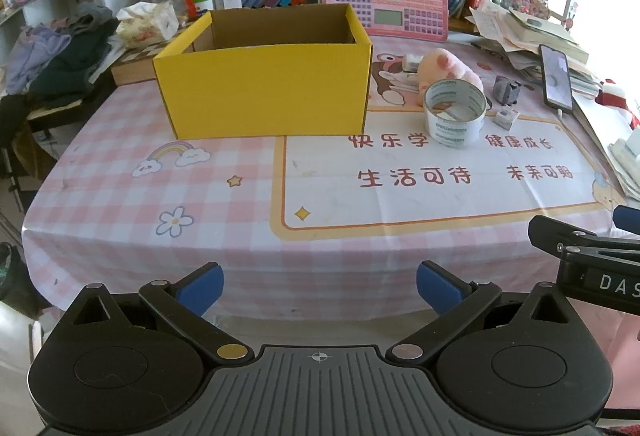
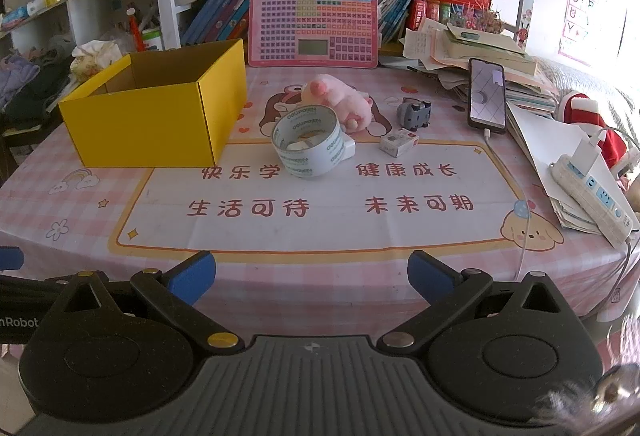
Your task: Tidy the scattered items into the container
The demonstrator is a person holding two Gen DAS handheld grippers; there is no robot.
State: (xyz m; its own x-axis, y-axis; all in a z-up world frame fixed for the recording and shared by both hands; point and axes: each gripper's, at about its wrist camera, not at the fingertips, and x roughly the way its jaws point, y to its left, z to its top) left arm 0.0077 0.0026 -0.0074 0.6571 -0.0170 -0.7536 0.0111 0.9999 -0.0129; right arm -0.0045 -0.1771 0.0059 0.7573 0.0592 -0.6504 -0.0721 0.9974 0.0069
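Both grippers [image 1: 320, 286] [image 2: 311, 274] are hovering, jaws spread — I'd be going for the tape roll [image 2: 308, 140] first, pinching one wall, then the yellow box [image 2: 160, 103].

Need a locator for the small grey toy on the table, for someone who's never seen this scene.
Start at the yellow box on the pink checked tablecloth; to its right lie a tape roll and a pink plush pig. Just right of the pig, left of the propped phone, stands the grey toy. It is the only dark grey piece, larger than the small white box in front of it.
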